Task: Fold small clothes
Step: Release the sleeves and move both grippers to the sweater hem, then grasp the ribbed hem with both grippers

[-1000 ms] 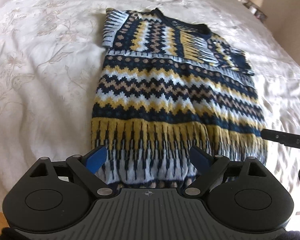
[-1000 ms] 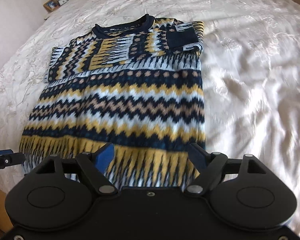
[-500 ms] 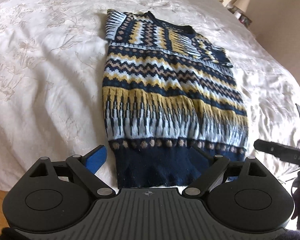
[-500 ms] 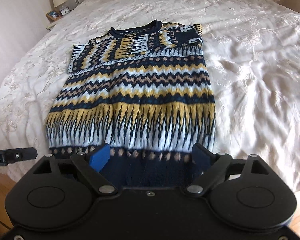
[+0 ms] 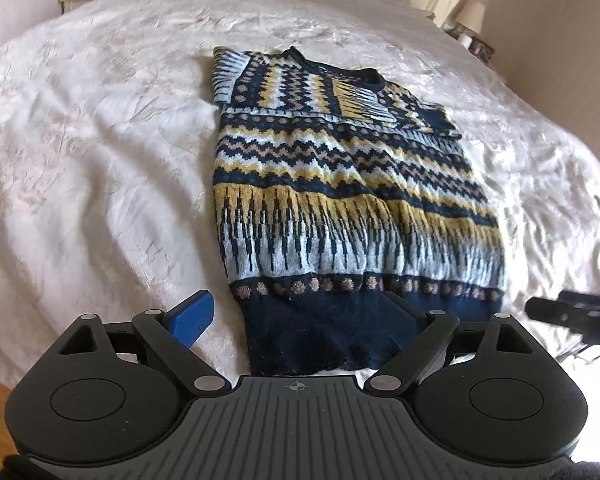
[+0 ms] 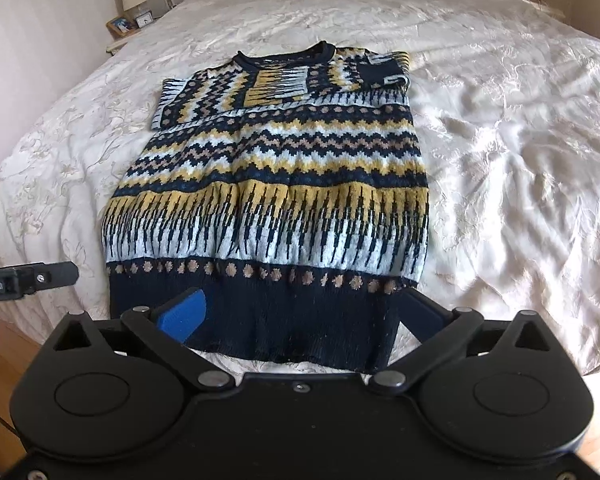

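A knitted sweater [image 5: 340,200] in navy, yellow and pale blue zigzag bands lies flat on the white bed, both sleeves folded in across the chest, navy hem toward me. It also shows in the right wrist view [image 6: 276,184]. My left gripper [image 5: 300,316] is open and empty, hovering just off the hem's left half. My right gripper [image 6: 300,312] is open and empty, hovering just off the hem's right half. Each gripper's tip shows at the edge of the other's view.
The white embroidered bedspread [image 5: 100,160] covers the whole bed. The bed's near edge drops to a wooden floor [image 6: 4,356]. A bedside table with a lamp and a small clock [image 6: 134,8] stands at the far left, and another lamp [image 5: 470,16] at the far right.
Both grippers have pulled back toward the foot of the bed. The navy hem, hidden behind them a second ago, now shows in full. The sweater has not moved.
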`<state>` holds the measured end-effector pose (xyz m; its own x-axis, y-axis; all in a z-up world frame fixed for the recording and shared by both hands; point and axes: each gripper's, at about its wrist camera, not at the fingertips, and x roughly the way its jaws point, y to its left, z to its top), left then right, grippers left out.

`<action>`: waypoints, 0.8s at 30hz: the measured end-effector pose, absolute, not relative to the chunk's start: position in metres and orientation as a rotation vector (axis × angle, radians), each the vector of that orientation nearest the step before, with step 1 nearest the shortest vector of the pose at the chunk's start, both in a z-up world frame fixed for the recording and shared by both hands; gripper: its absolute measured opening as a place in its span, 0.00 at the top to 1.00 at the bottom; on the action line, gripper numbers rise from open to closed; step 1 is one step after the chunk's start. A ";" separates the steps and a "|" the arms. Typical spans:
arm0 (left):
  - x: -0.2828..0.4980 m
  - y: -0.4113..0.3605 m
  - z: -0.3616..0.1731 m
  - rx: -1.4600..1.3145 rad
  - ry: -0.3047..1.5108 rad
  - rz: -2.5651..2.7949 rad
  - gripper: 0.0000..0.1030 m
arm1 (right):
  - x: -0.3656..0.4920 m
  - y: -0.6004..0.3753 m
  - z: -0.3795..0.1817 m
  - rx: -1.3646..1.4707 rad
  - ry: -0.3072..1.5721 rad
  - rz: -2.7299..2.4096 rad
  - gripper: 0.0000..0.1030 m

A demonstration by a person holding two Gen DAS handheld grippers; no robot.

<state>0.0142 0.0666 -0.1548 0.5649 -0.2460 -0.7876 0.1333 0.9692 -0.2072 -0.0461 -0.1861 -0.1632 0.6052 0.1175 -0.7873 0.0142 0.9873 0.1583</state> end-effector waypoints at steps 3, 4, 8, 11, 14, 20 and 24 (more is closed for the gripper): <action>0.013 0.060 -0.162 -0.094 0.922 -0.232 0.13 | -0.046 -0.188 -0.168 0.164 0.912 0.060 0.00; 0.013 0.059 -0.164 -0.094 0.922 -0.236 0.13 | -0.046 -0.189 -0.171 0.166 0.916 0.060 0.00; 0.013 0.055 -0.173 -0.090 0.927 -0.250 0.13 | -0.042 -0.191 -0.181 0.158 0.947 0.068 0.00; 0.015 0.052 -0.181 -0.073 0.938 -0.254 0.13 | -0.038 -0.193 -0.190 0.155 0.977 0.071 0.00; 0.018 0.050 -0.191 -0.058 0.963 -0.238 0.13 | -0.033 -0.198 -0.200 0.171 1.010 0.064 0.00; 0.026 0.046 -0.206 -0.057 0.978 -0.223 0.13 | -0.021 -0.209 -0.212 0.179 1.050 0.053 0.00; 0.032 0.037 -0.216 -0.020 0.976 -0.238 0.13 | -0.011 -0.220 -0.218 0.203 1.045 0.049 0.00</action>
